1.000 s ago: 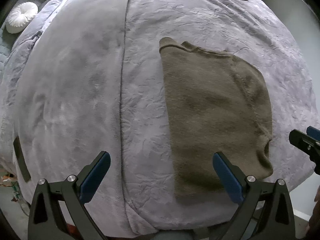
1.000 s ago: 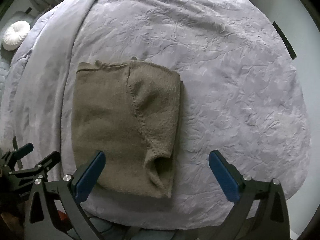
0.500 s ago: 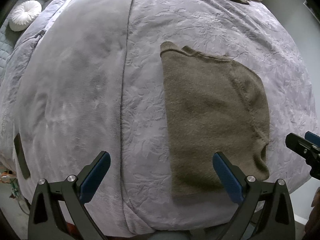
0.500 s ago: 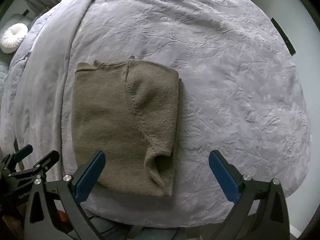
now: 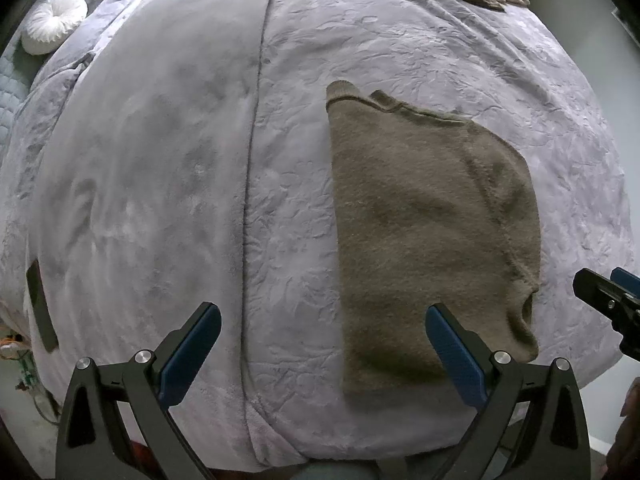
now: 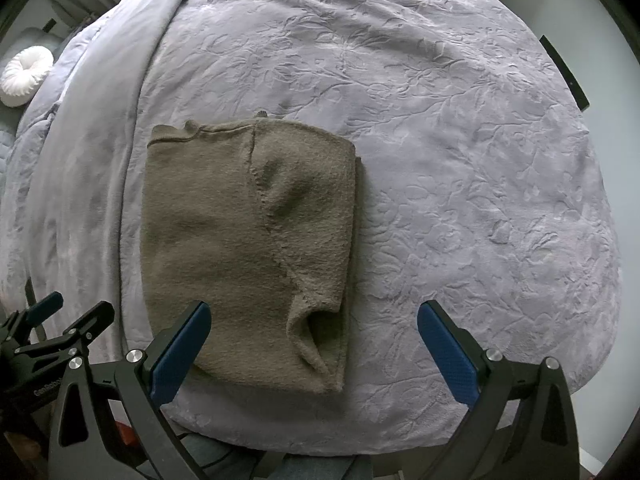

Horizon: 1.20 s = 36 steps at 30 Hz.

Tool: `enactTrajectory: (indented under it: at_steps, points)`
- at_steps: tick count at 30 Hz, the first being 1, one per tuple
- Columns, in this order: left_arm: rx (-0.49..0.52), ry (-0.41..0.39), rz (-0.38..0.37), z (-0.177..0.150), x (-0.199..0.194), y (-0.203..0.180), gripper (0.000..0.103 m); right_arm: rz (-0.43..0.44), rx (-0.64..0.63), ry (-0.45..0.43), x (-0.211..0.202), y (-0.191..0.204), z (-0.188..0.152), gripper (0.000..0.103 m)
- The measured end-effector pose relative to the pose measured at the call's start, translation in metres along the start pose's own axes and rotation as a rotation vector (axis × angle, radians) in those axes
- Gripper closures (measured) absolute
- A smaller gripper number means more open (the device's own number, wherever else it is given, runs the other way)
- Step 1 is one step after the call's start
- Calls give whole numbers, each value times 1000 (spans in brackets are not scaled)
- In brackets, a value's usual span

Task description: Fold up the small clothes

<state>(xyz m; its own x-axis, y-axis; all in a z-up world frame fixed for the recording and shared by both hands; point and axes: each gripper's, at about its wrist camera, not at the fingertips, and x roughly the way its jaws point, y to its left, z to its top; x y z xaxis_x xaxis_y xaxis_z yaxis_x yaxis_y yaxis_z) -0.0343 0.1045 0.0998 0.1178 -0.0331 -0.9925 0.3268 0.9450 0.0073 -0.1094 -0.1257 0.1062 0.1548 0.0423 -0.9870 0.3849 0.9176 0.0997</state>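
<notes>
Olive-brown knit, thick and fuzzy: the small sweater [image 6: 248,248] lies folded lengthwise on the lavender embossed bedspread [image 6: 460,168], toward the near edge of the bed, its ribbed hem at the far end and the neck opening at the near right corner. One side panel is laid over the body, with a seam running diagonally down it.

Both claws are spread wide and hold nothing. The left gripper [image 5: 322,354] hangs above the near edge just left of the sweater, its right pad over the garment's near corner. The right gripper [image 6: 314,350] hovers above the sweater's near right part.

The knit looks soft, light and limp, likely to sag and drag rather than hold shape, but not slippery on the plush cover. A sensible hold would be both near corners, pinching all layers together, then carrying them to the far hem.

A round white cushion [image 5: 54,22] sits at the far left.
</notes>
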Motion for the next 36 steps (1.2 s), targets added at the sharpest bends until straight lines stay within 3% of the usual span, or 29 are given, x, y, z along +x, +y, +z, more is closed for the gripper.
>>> enactTrajectory:
  at_steps: [36]
  points:
    - [10,3,5,1,1,5,1,-4,-2,-2,0,0,-1,0]
